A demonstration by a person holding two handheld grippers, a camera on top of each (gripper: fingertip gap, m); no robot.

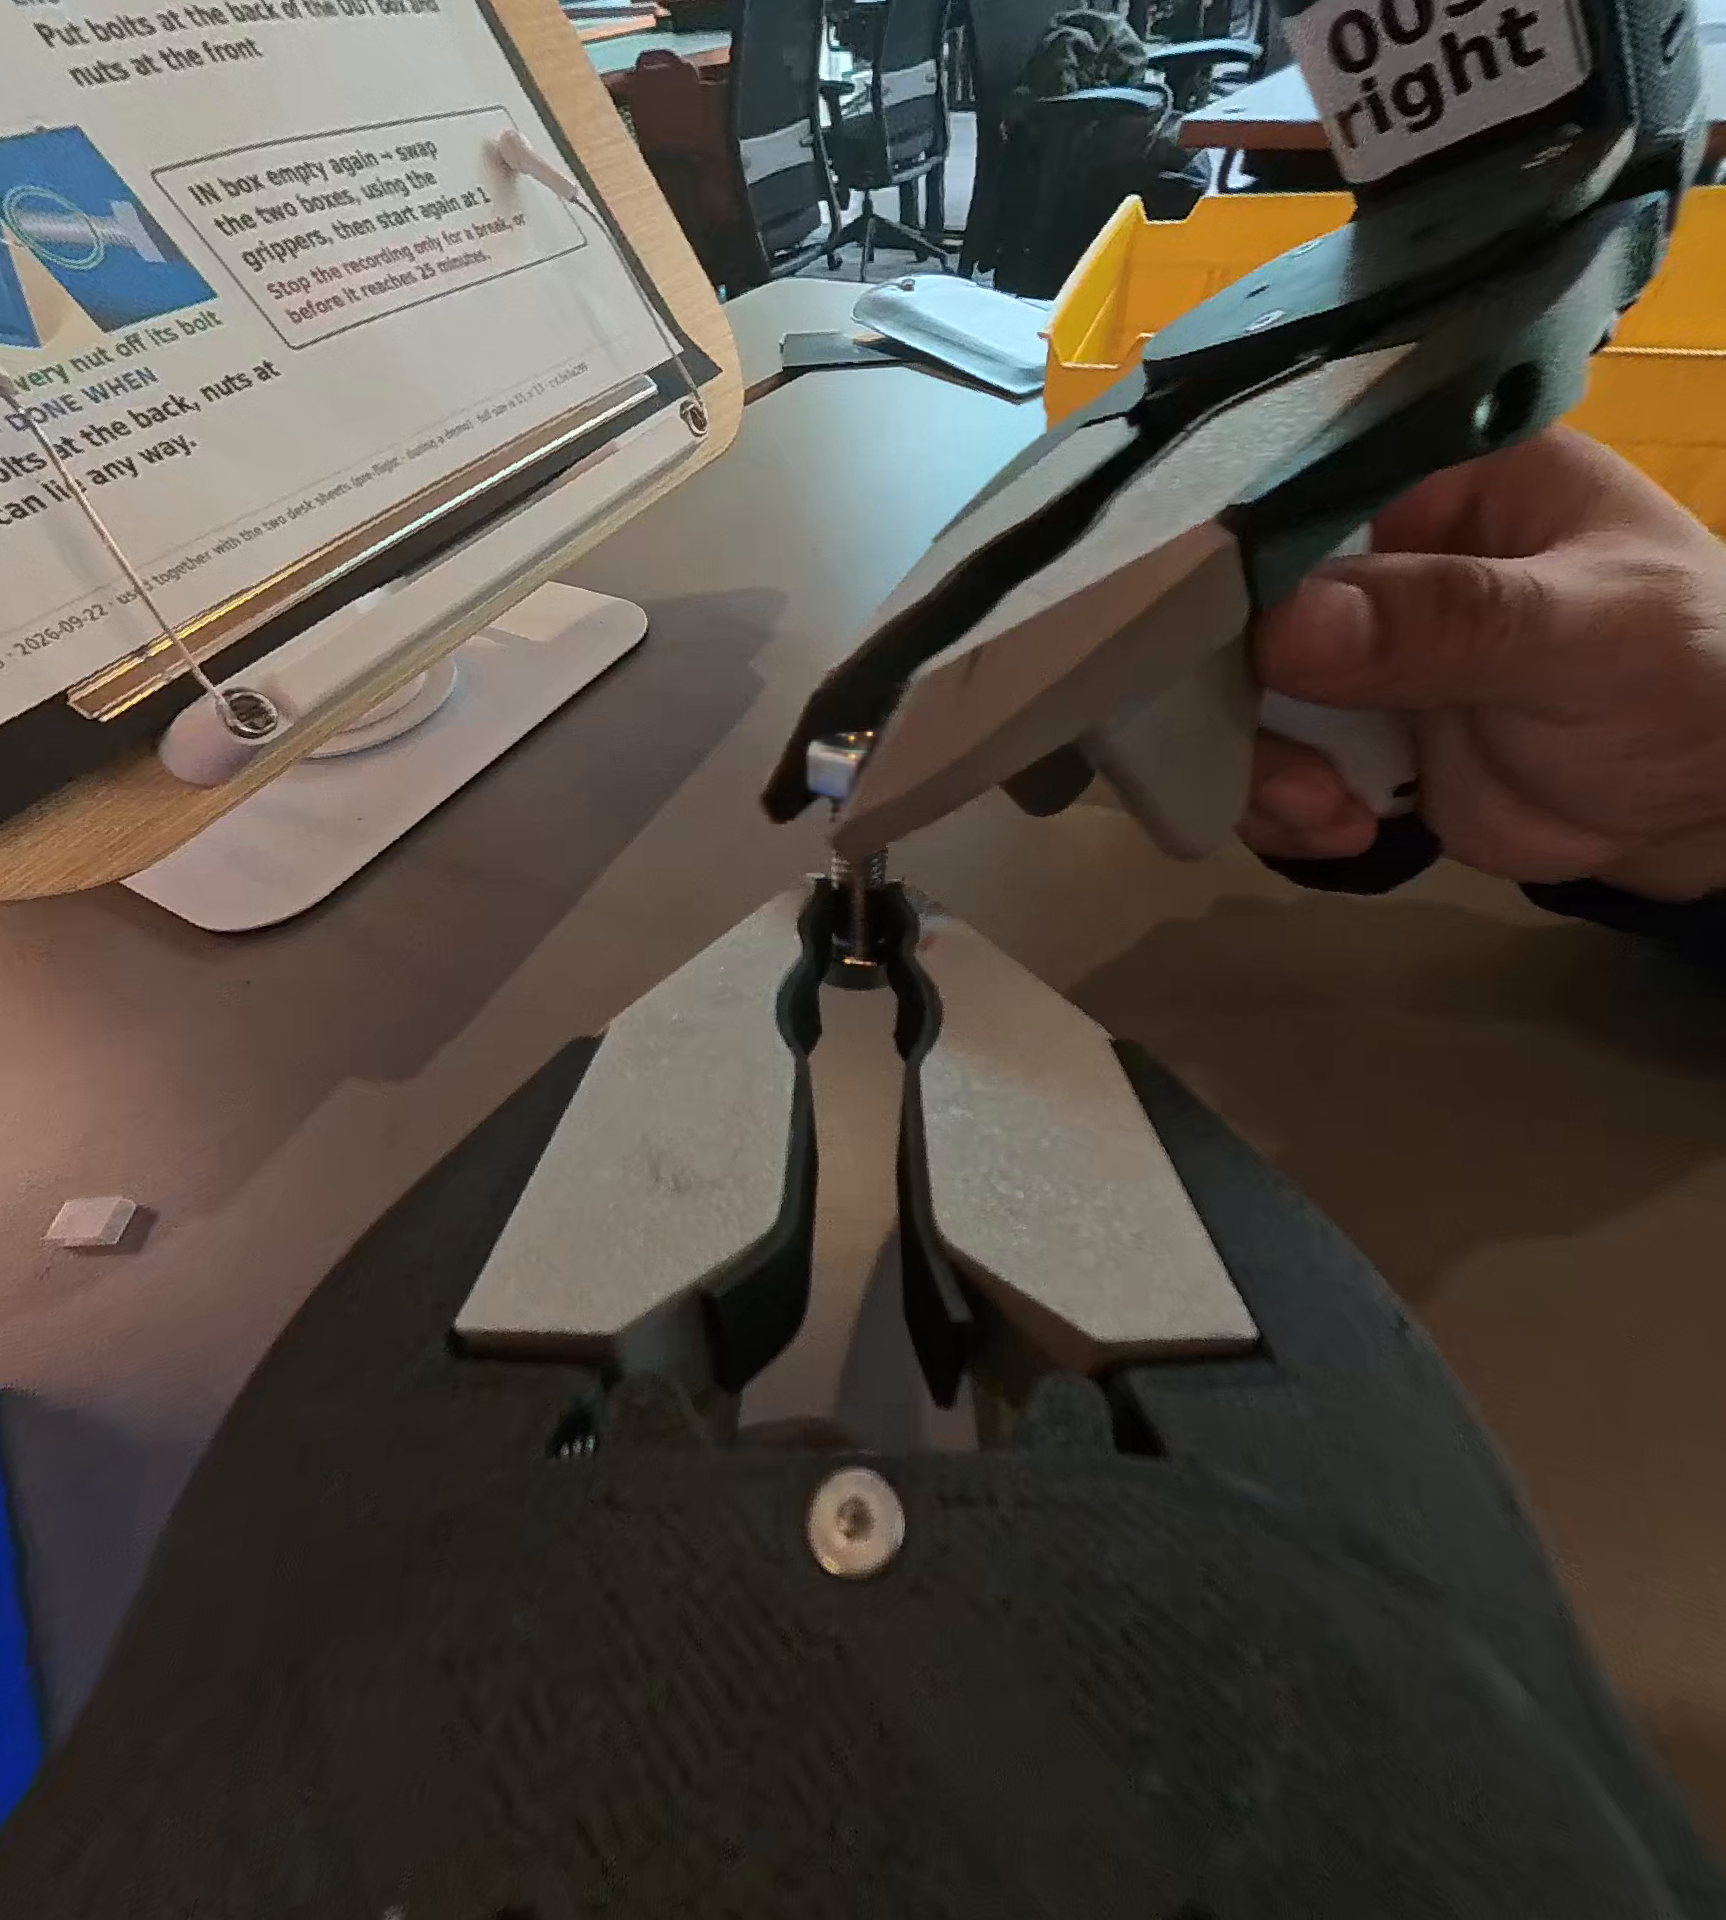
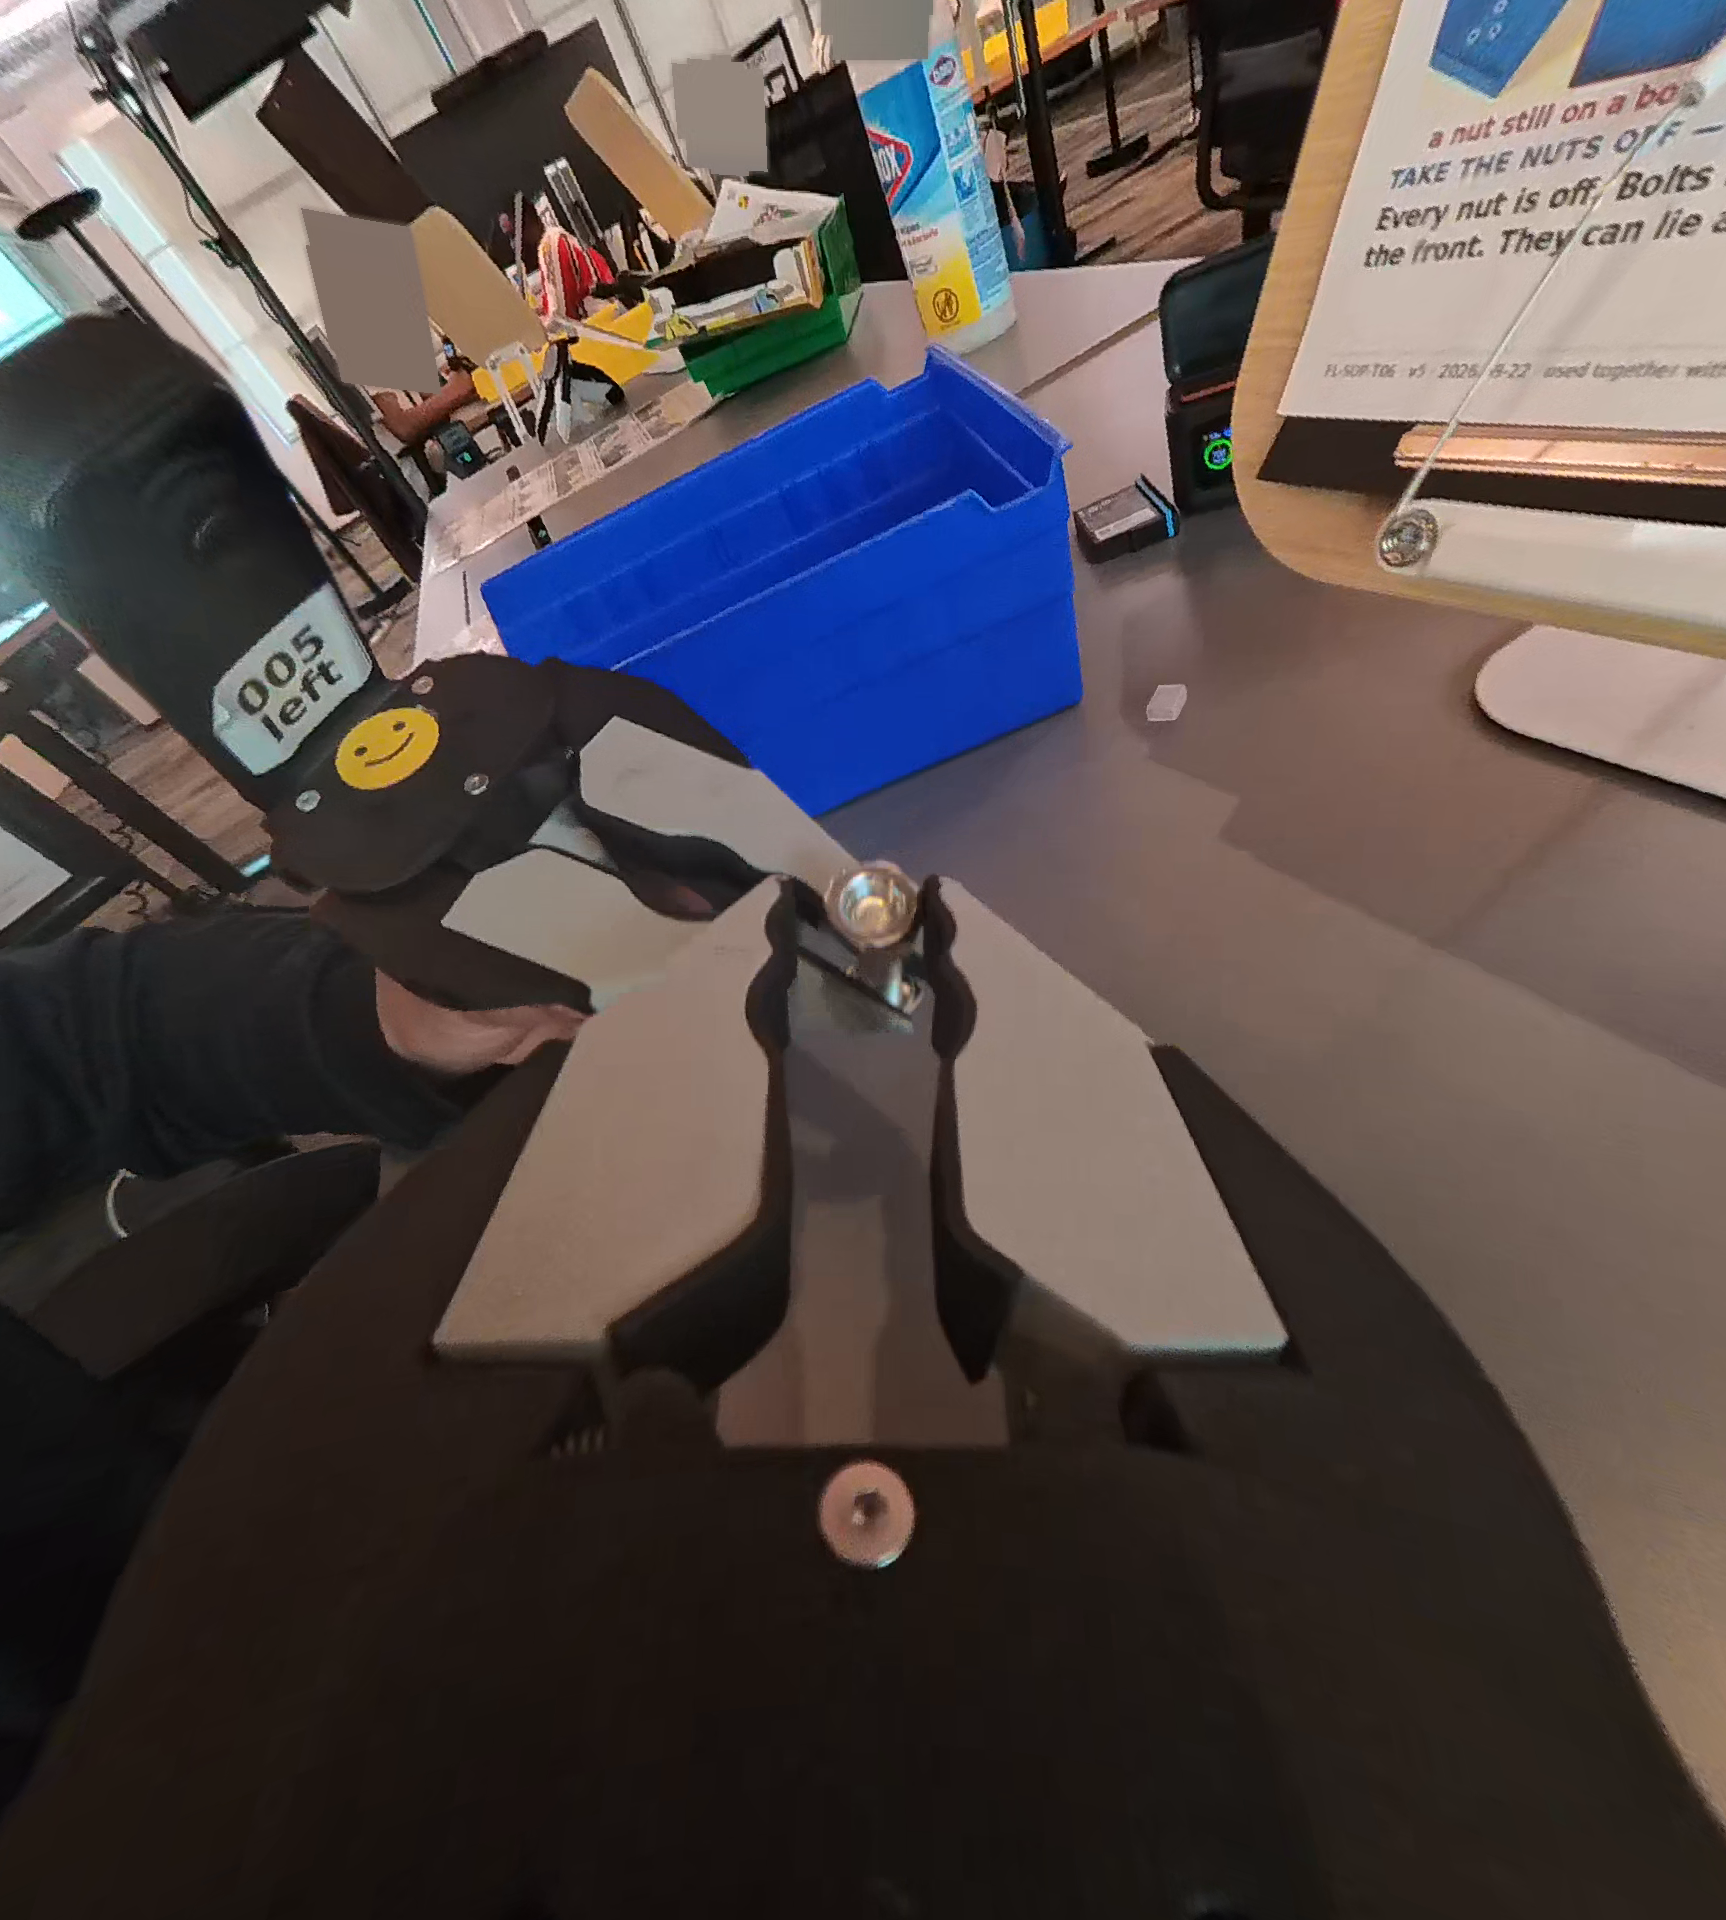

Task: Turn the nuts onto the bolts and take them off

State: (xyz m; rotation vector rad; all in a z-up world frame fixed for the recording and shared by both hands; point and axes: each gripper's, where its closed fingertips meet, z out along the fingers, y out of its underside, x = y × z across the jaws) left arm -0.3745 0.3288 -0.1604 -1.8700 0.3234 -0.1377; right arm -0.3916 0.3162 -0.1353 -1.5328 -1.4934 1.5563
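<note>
Currently my left gripper (image 1: pixel 857 940) is clamped on the bolt (image 1: pixel 854 914) at frame centre; my right gripper (image 2: pixel 864 914) pinches the nut (image 2: pixel 869 902) just above its threaded tip.

Left gripper (image 1: pixel 857 940): clamped the bolt (image 1: pixel 857 914), thread outward.
Right gripper (image 1: pixel 823 795): held the nut (image 1: pixel 831 767) at the thread's tip.

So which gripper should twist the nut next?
Probably the right gripper: it pinches the nut at the bolt's tip, while the left gripper clamps the bolt.
</note>
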